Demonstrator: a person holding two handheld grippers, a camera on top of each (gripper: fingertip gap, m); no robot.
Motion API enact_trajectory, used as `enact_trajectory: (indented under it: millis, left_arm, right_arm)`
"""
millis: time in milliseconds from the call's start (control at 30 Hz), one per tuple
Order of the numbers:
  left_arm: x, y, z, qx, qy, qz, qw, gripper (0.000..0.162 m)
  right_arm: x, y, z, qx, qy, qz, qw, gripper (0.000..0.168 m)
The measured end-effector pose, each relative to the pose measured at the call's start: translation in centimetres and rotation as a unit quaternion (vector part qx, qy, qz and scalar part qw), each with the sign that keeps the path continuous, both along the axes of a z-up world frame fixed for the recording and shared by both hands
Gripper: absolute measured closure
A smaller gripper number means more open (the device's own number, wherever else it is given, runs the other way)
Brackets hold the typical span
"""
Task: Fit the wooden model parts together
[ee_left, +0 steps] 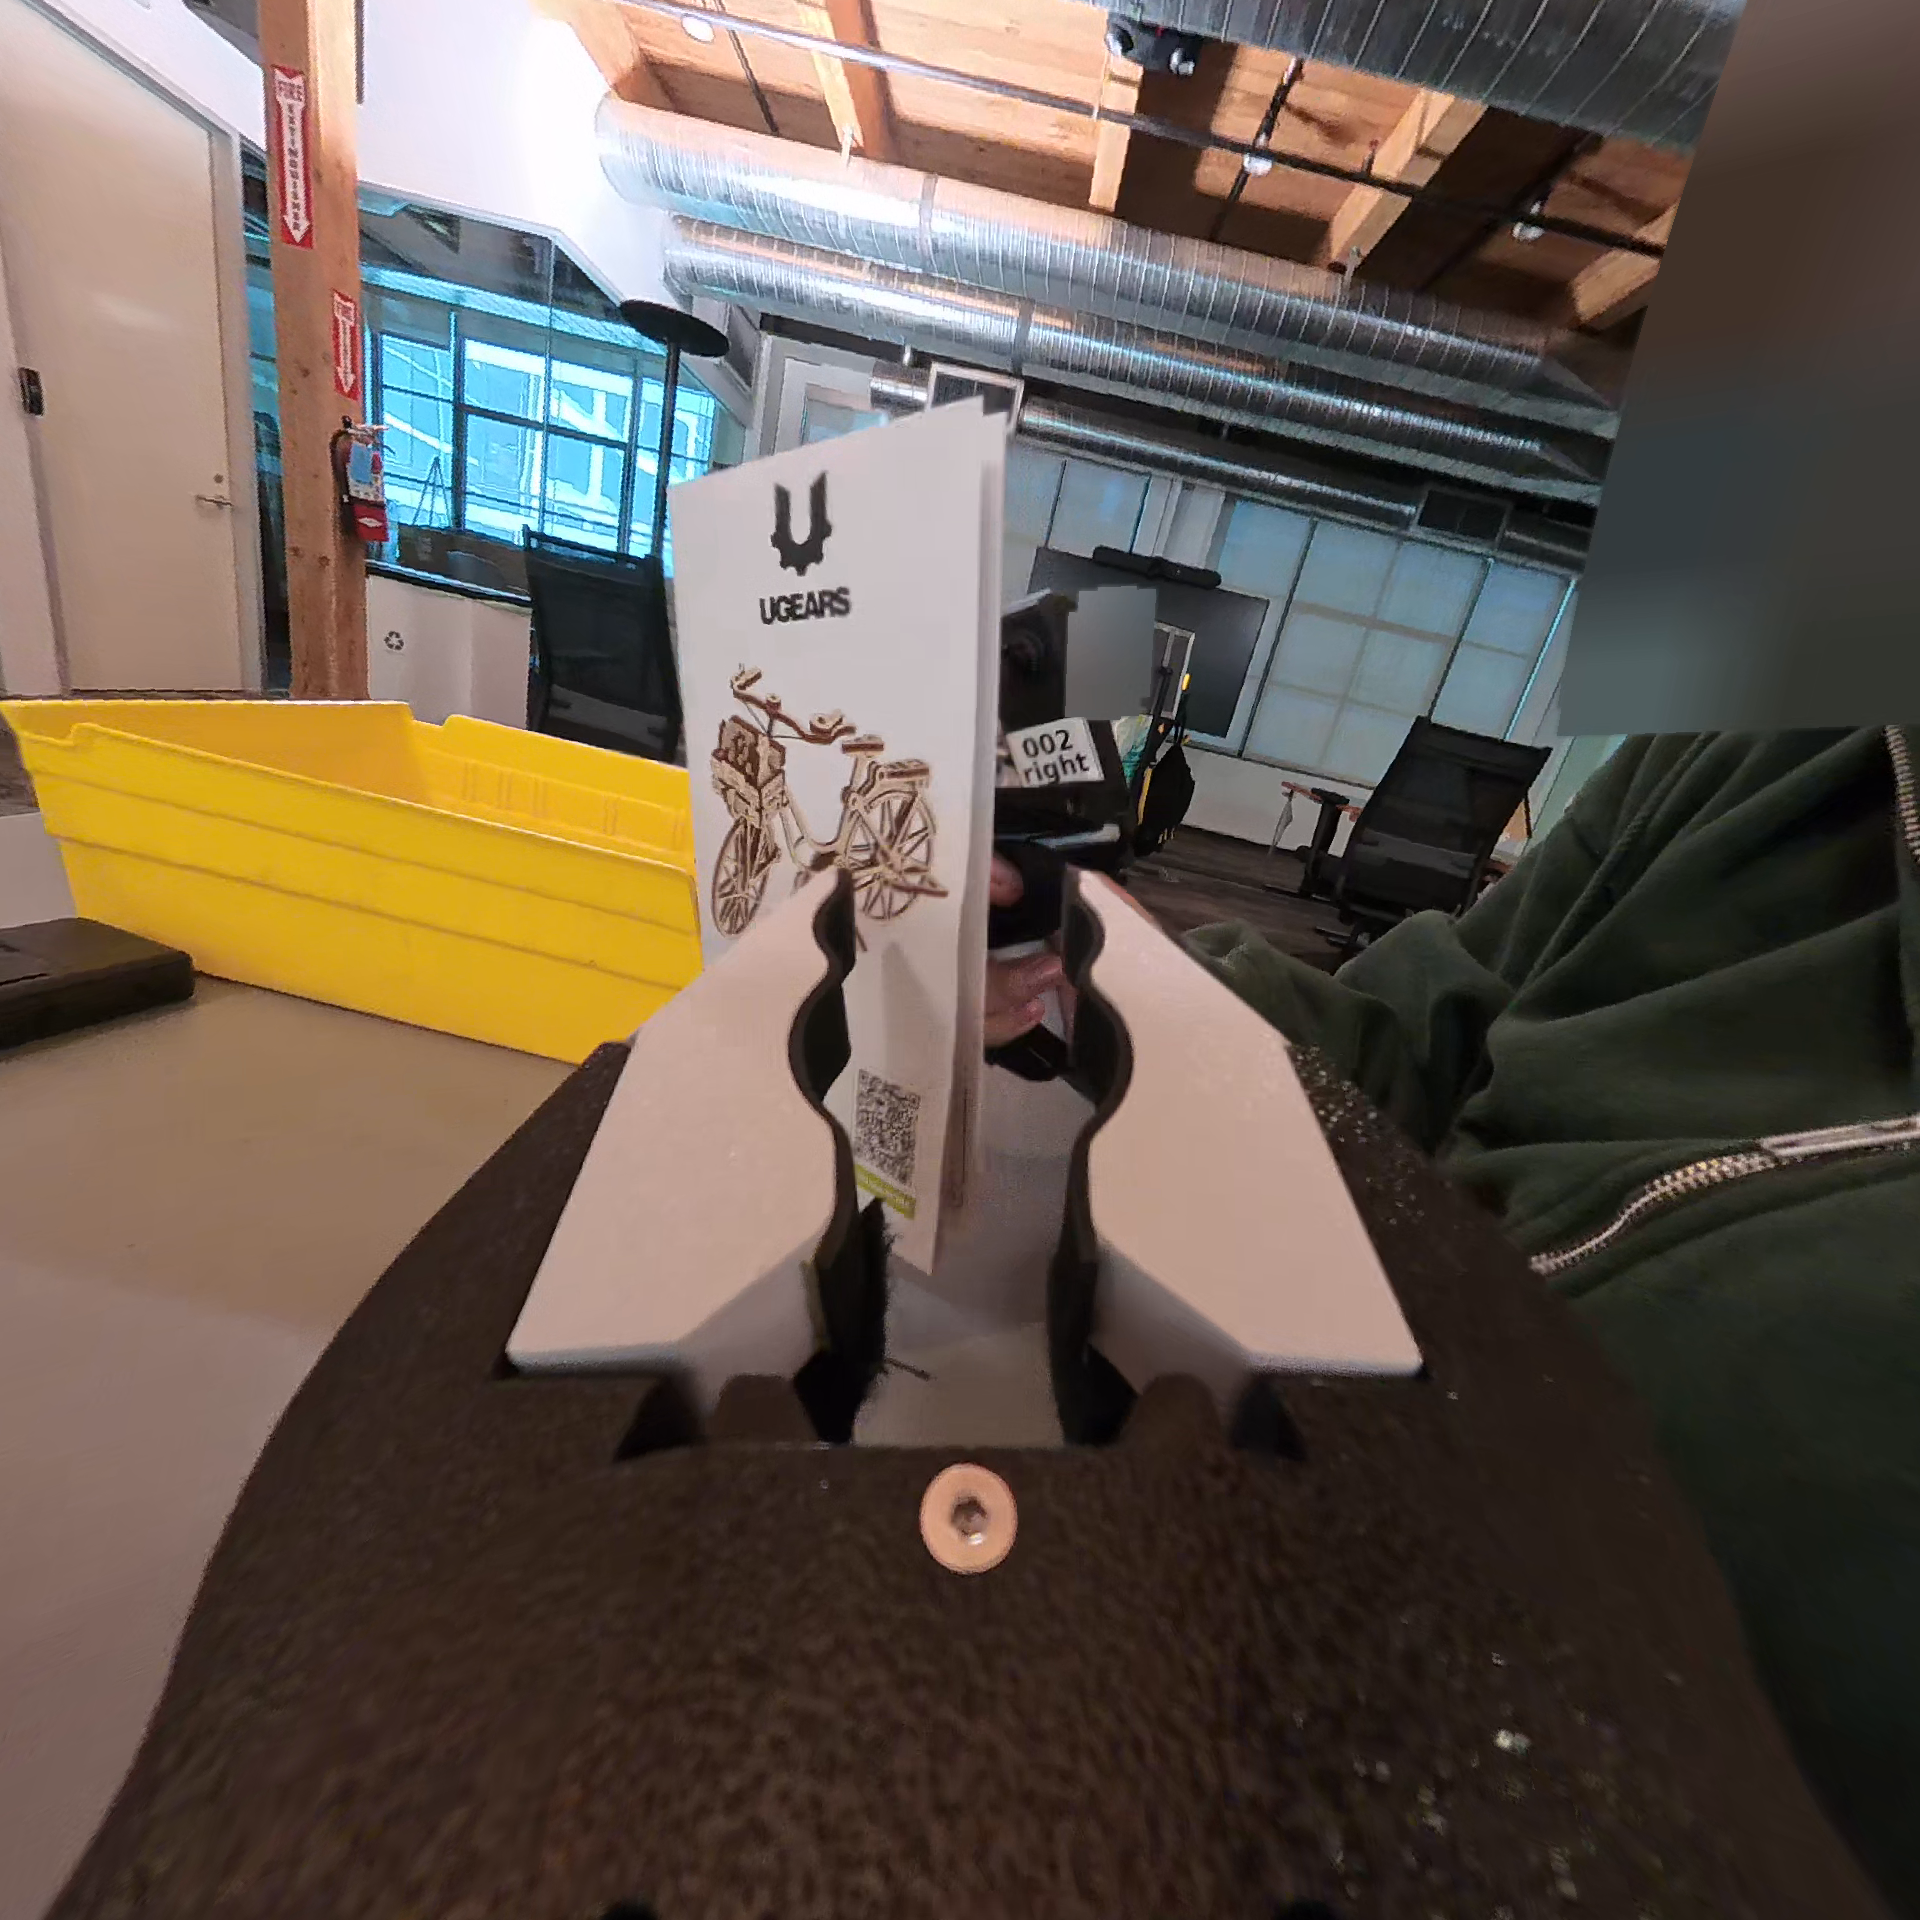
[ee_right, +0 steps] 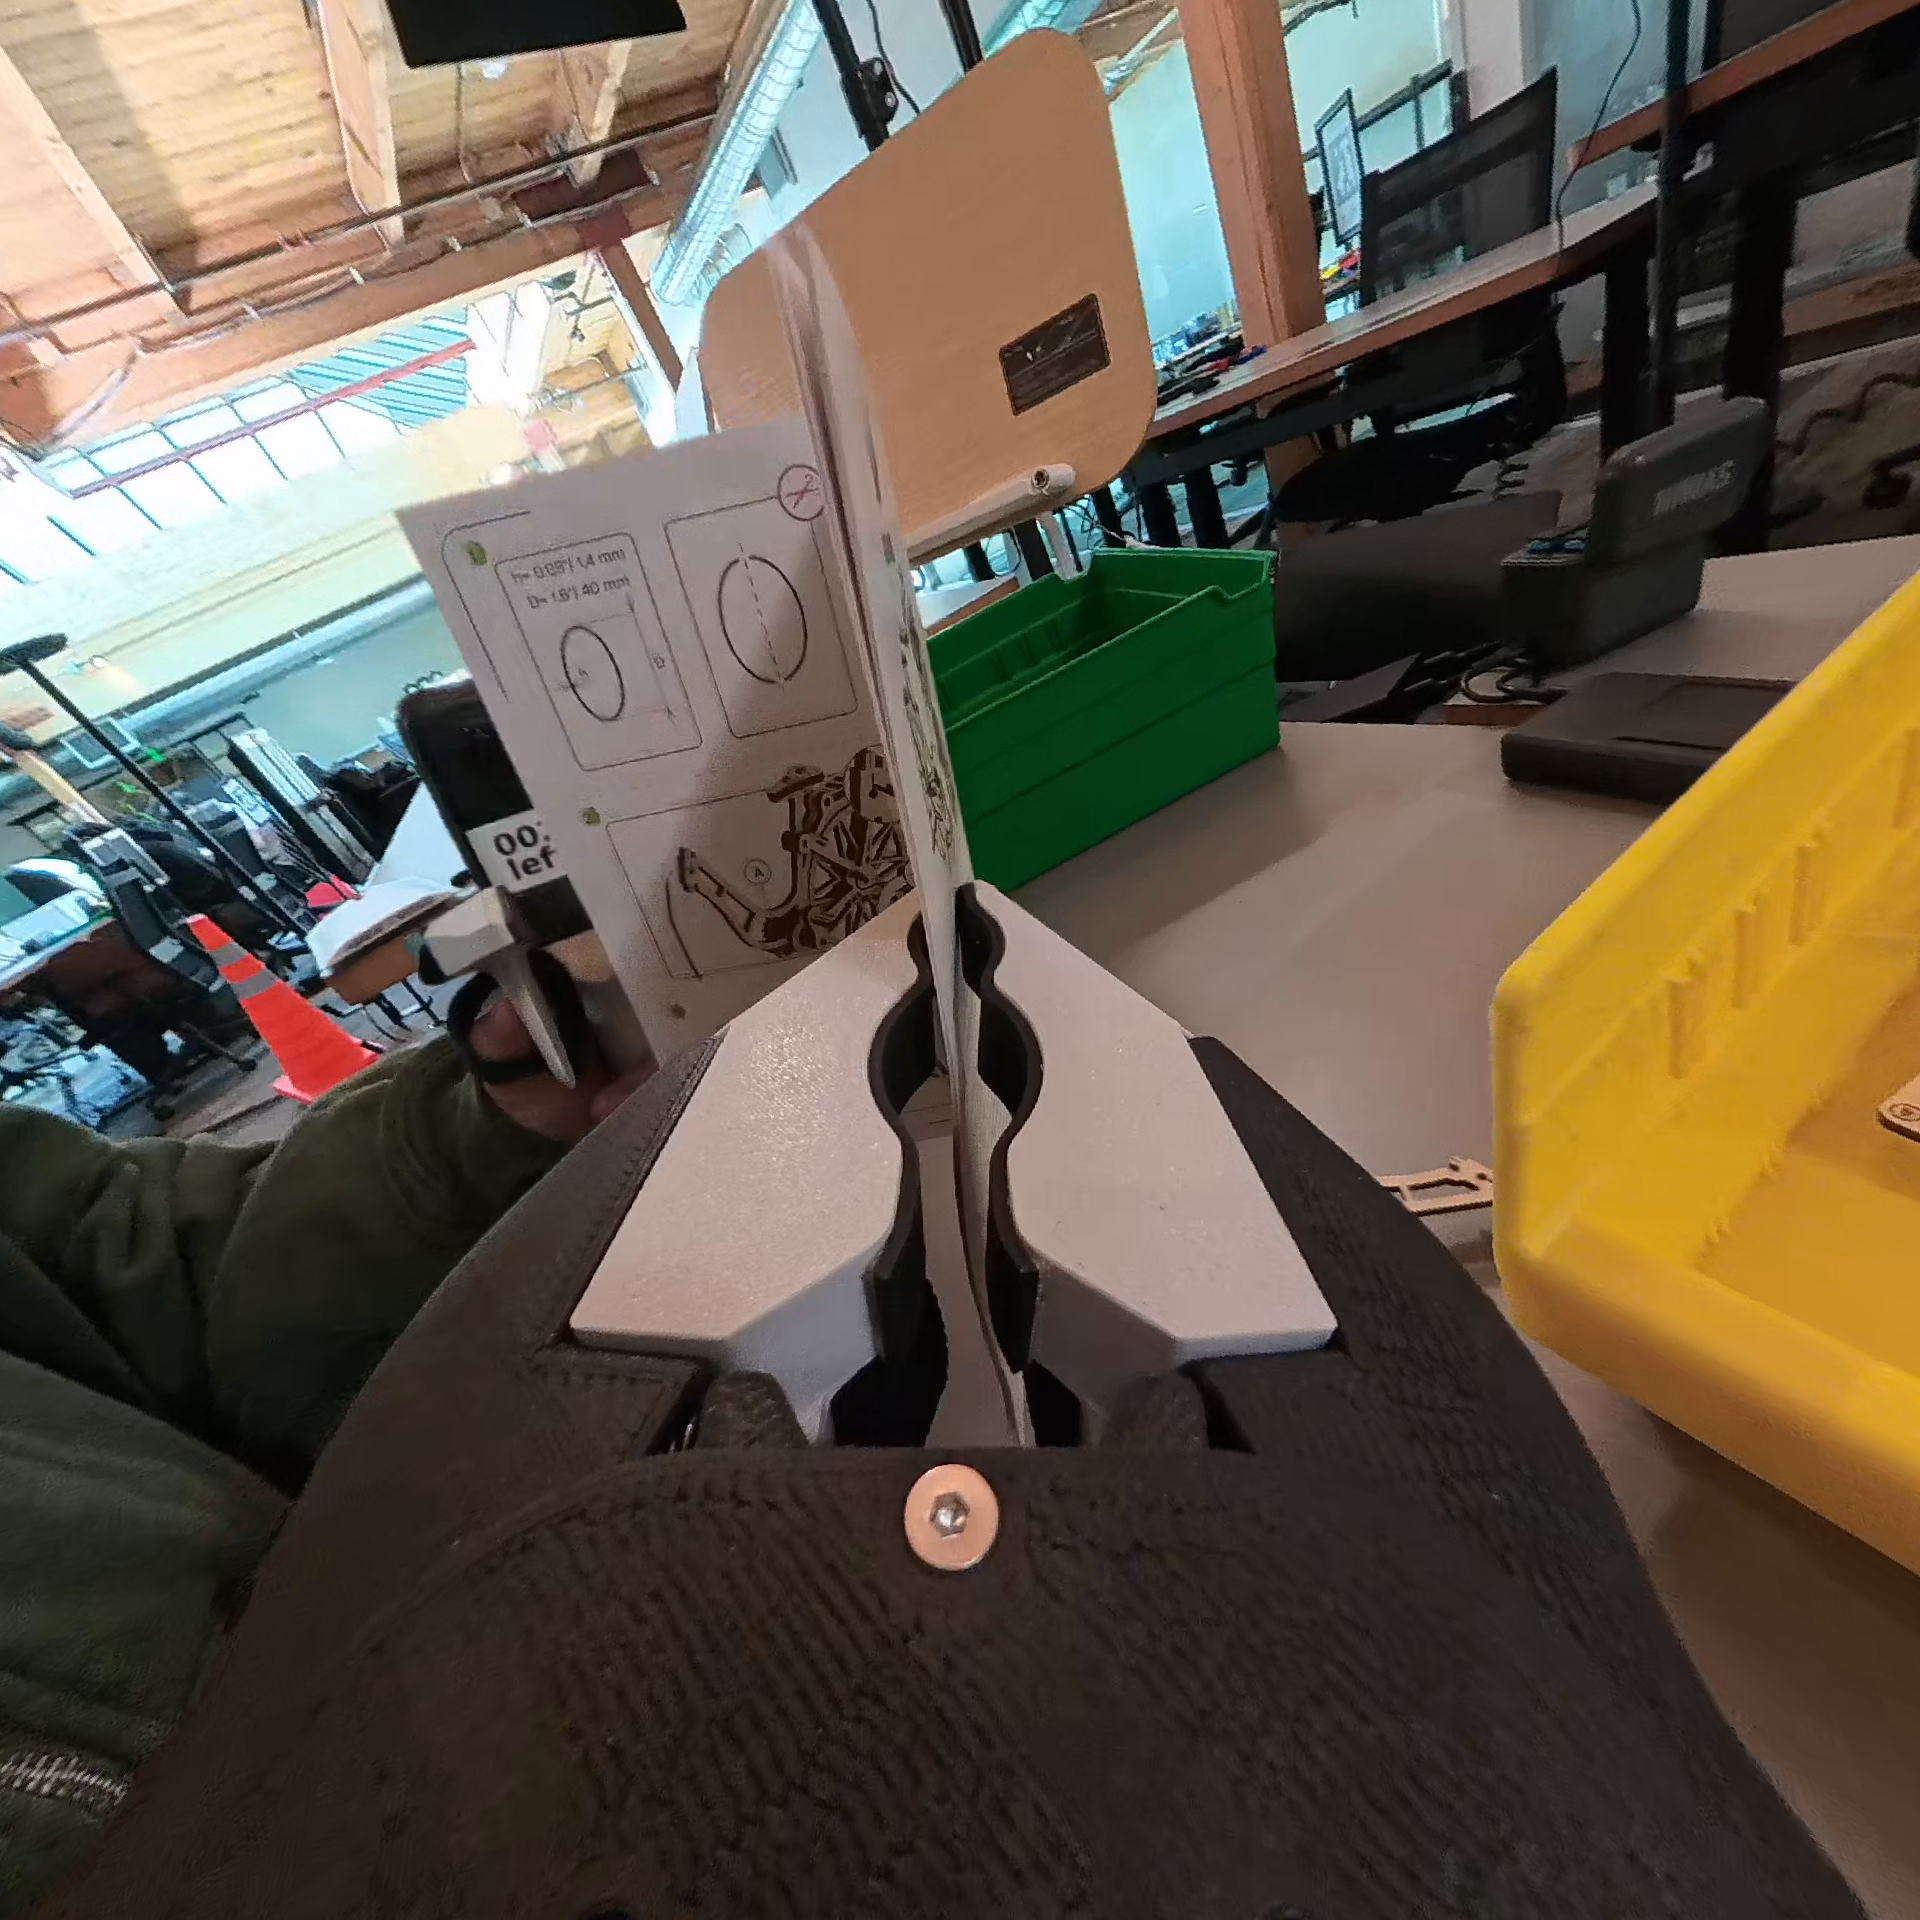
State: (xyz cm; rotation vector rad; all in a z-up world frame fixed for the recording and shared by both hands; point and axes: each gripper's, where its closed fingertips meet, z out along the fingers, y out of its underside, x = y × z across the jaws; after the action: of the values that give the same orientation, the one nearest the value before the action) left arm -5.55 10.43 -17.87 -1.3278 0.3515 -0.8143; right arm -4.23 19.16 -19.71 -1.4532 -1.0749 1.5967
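Observation:
A white instruction booklet (ee_left: pixel 831 644) with a bicycle drawing on its cover stands upright between both grippers. My right gripper (ee_right: pixel 954 914) is shut on one leaf, seen edge-on, while an opened page with diagrams (ee_right: pixel 665 727) fans out to the left. My left gripper (ee_left: pixel 961 894) is open, its jaws wide apart around the booklet's lower corner, and the cover rests near its left finger. The right gripper (ee_left: pixel 1049 800) shows behind the booklet. The left gripper (ee_right: pixel 509 914) shows at the page's left edge. A thin wooden part (ee_right: pixel 1439 1184) lies on the table, and another (ee_right: pixel 1901 1117) lies in the yellow bin.
A yellow bin (ee_left: pixel 364 862) sits on the grey table, close on the right in the right wrist view (ee_right: pixel 1714 1039). A green bin (ee_right: pixel 1122 707) stands farther back. A flat black item (ee_right: pixel 1642 738) lies nearby. A wooden chair back (ee_right: pixel 956 260) and a green-sleeved arm (ee_left: pixel 1662 1039) are close. The left gripper's tips are roughly 9 cm from the right gripper's.

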Motion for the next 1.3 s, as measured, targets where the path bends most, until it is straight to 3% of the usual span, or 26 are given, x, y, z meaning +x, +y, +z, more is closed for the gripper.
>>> enact_trajectory:
  millis: [33,933,1300]
  left_arm:
    - [0.2,0.1,-0.2,-0.002,0.009,0.003,1.000,0.125]
    - [1.2,0.5,-1.6,-0.028,0.038,-0.006,0.999,0.138]
    - [1.7,0.1,-1.5,-0.026,0.030,-0.032,0.999,0.159]
  right_arm:
    - [0.0,-0.1,0.0,0.004,-0.002,-0.001,1.000,0.168]
    - [-0.6,-1.0,-0.7,0.032,-0.021,-0.001,0.999,0.168]
    - [-0.8,-1.2,-1.0,0.027,-0.027,0.008,0.999,0.168]
